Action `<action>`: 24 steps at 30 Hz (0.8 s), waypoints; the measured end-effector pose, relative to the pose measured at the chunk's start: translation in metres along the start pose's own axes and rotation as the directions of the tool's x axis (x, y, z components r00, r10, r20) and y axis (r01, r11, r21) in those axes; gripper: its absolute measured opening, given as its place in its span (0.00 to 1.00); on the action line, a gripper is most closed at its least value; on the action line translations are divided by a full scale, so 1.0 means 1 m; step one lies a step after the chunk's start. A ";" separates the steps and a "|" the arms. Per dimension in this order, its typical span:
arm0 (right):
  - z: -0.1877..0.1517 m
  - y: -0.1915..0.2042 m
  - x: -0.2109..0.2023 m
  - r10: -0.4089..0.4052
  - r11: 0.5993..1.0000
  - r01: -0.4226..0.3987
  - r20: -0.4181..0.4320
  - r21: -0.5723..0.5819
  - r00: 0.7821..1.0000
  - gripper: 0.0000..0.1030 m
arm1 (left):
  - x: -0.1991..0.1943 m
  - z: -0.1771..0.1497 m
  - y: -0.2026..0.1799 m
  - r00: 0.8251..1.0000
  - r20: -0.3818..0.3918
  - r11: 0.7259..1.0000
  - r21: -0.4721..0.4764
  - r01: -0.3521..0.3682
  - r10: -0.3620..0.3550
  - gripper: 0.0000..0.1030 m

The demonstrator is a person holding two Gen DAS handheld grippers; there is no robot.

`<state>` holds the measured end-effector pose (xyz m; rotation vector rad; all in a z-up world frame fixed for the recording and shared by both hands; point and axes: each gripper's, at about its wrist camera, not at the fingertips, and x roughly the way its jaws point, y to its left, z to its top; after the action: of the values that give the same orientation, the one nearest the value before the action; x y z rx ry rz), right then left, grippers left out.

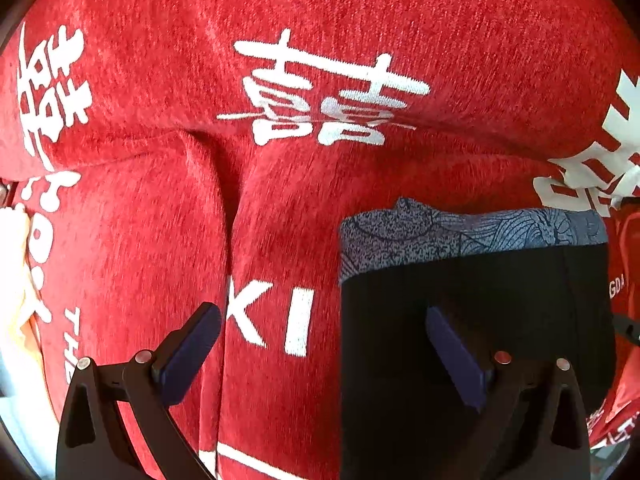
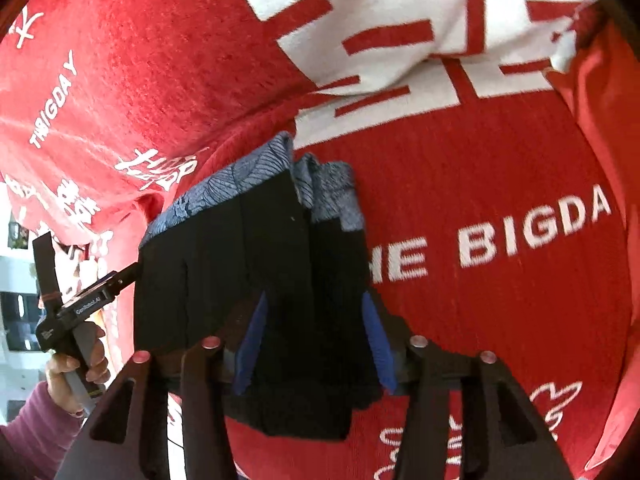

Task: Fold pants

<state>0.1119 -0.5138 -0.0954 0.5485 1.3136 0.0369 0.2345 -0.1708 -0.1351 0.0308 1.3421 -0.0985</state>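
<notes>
The pants are black with a blue-grey patterned waistband, folded into a small block on the red blanket. My left gripper is open; its right finger lies over the pants' left edge, its left finger over bare blanket. In the right wrist view the pants hang or lie between the fingers of my right gripper, whose blue pads sit against the black fabric. The left gripper shows at the pants' left edge, held by a hand.
The red blanket with white characters and lettering fills both views, with creases. A pale cloth lies at the far left edge. A room background shows at the left.
</notes>
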 end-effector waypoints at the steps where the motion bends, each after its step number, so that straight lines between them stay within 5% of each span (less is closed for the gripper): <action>1: -0.003 -0.003 -0.001 -0.004 1.000 0.004 -0.003 0.004 1.000 0.59 | -0.001 -0.001 0.001 1.000 -0.004 1.000 -0.009 0.005 -0.005 1.00; 5: -0.009 -0.007 -0.002 0.001 1.000 -0.001 -0.014 0.016 1.000 0.70 | -0.004 -0.007 0.002 1.000 -0.014 1.000 -0.023 0.022 -0.022 1.00; 17: -0.010 -0.016 0.004 0.050 0.995 -0.048 -0.030 0.084 0.998 0.77 | -0.005 -0.010 0.000 0.999 -0.024 0.999 -0.022 0.025 -0.025 1.00; 24: -0.008 -0.016 0.007 0.078 0.995 -0.075 -0.041 0.069 0.996 0.79 | -0.005 -0.011 0.001 0.993 -0.038 0.994 -0.031 0.107 -0.108 1.00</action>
<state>0.1021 -0.5225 -0.1095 0.6581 1.3401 0.0685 0.2226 -0.1682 -0.1324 -0.0648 1.3845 -0.1701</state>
